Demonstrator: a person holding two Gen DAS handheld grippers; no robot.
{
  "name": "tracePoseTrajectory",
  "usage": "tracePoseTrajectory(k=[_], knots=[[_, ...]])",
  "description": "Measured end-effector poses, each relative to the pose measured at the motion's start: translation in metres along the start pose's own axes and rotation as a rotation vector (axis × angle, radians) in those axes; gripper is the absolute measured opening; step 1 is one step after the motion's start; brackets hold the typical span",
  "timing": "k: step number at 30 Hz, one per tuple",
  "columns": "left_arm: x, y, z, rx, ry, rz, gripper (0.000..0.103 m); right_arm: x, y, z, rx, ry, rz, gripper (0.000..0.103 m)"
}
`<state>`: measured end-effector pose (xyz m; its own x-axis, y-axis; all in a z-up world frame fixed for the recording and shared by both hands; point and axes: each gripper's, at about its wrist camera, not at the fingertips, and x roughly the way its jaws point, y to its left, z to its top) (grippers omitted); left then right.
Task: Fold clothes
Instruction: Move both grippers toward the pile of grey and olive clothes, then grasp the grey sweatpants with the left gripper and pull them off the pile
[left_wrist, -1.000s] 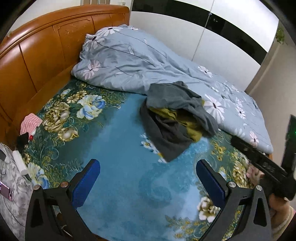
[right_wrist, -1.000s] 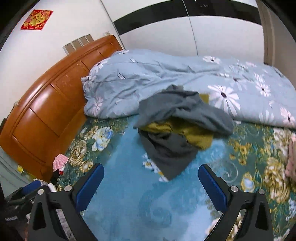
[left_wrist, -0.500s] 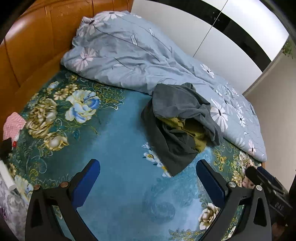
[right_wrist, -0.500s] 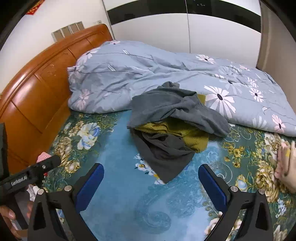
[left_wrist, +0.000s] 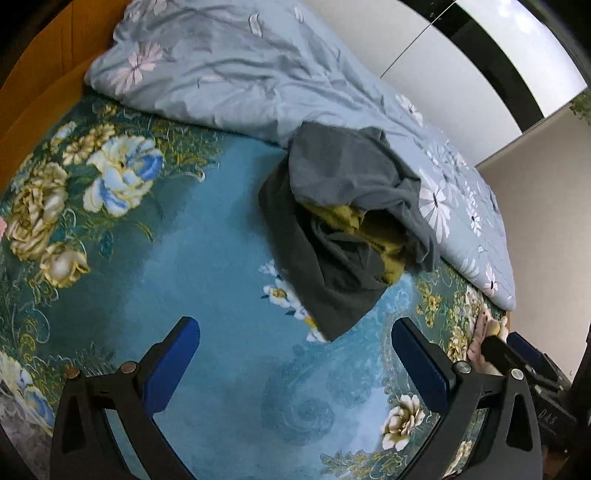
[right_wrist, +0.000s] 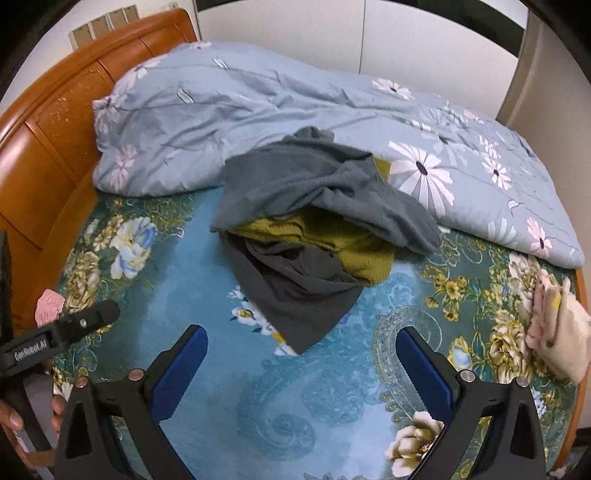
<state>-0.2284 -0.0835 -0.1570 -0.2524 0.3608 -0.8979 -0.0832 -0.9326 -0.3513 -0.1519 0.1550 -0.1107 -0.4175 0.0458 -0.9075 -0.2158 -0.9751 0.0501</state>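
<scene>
A heap of clothes lies mid-bed: a grey top (left_wrist: 347, 173) (right_wrist: 314, 184) draped over a mustard-yellow garment (left_wrist: 373, 229) (right_wrist: 332, 240), with a darker grey piece (left_wrist: 332, 280) (right_wrist: 295, 295) spilling toward me. My left gripper (left_wrist: 295, 339) hovers open just short of the dark piece's near corner, nothing between its blue pads. My right gripper (right_wrist: 301, 350) is open too, its gap right at that same corner. Neither touches the cloth.
The bed has a teal floral sheet (left_wrist: 184, 258) (right_wrist: 332, 406). A pale blue daisy quilt (left_wrist: 240, 74) (right_wrist: 258, 103) is bunched along the far side. A wooden headboard (right_wrist: 48, 147) stands at left. A cream cloth (right_wrist: 554, 332) lies at the right edge, a pink item (right_wrist: 50, 304) at left.
Both grippers have moved closer to the bed and the clothes heap, which now looms larger. The heap has not moved. Both stay open.
</scene>
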Motion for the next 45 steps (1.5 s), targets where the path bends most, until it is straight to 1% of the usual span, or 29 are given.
tracePoseTrajectory(k=[4,5,6,10,15,18,21,25,28,30,33,36,39,40,41,42,43,44,45], knots=[[0.014,0.002,0.002,0.0,0.024,0.017,0.103,0.02,0.003,0.01,-0.019,0.038,0.027,0.103],[0.017,0.002,0.003,0.0,0.027,0.019,0.103,0.026,0.004,0.012,-0.073,0.053,0.07,0.103],[0.02,0.003,0.004,0.0,0.031,0.021,0.103,0.032,0.004,0.015,-0.083,0.064,0.08,0.103],[0.034,0.0,0.014,0.018,0.05,0.04,0.103,0.055,0.002,0.027,-0.091,0.099,0.084,0.103],[0.055,-0.017,0.033,0.078,0.064,0.058,0.103,0.079,-0.004,0.043,-0.087,0.131,0.099,0.103],[0.072,-0.032,0.046,0.143,0.085,0.082,0.103,0.094,-0.01,0.052,-0.078,0.145,0.112,0.103],[0.088,-0.048,0.059,0.207,0.089,0.115,0.103,0.109,-0.016,0.059,-0.071,0.163,0.115,0.103],[0.11,-0.068,0.074,0.296,0.106,0.18,0.103,0.126,-0.022,0.065,-0.058,0.175,0.134,0.103],[0.125,-0.082,0.086,0.353,0.109,0.217,0.103,0.139,-0.032,0.065,-0.008,0.195,0.16,0.103],[0.139,-0.096,0.096,0.406,0.114,0.231,0.103,0.143,-0.04,0.061,0.037,0.205,0.176,0.103],[0.16,-0.12,0.111,0.478,0.107,0.244,0.103,0.145,-0.054,0.048,0.091,0.222,0.172,0.103],[0.185,-0.146,0.122,0.561,0.084,0.308,0.103,0.14,-0.068,0.034,0.126,0.227,0.16,0.103],[0.21,-0.174,0.125,0.718,0.054,0.369,0.102,0.13,-0.087,0.013,0.175,0.238,0.141,0.103],[0.22,-0.184,0.125,0.775,0.045,0.408,0.097,0.126,-0.093,0.005,0.19,0.243,0.132,0.103],[0.23,-0.193,0.124,0.837,0.037,0.451,0.082,0.121,-0.101,-0.005,0.208,0.25,0.118,0.103],[0.239,-0.2,0.123,0.885,0.037,0.474,0.068,0.116,-0.107,-0.013,0.221,0.255,0.108,0.103],[0.244,-0.204,0.124,0.905,0.053,0.463,0.038,0.112,-0.114,-0.019,0.233,0.258,0.098,0.103],[0.245,-0.206,0.127,0.897,0.073,0.446,0.022,0.105,-0.122,-0.028,0.249,0.26,0.083,0.103],[0.243,-0.207,0.13,0.875,0.077,0.44,0.02,0.099,-0.13,-0.036,0.263,0.259,0.071,0.103]])
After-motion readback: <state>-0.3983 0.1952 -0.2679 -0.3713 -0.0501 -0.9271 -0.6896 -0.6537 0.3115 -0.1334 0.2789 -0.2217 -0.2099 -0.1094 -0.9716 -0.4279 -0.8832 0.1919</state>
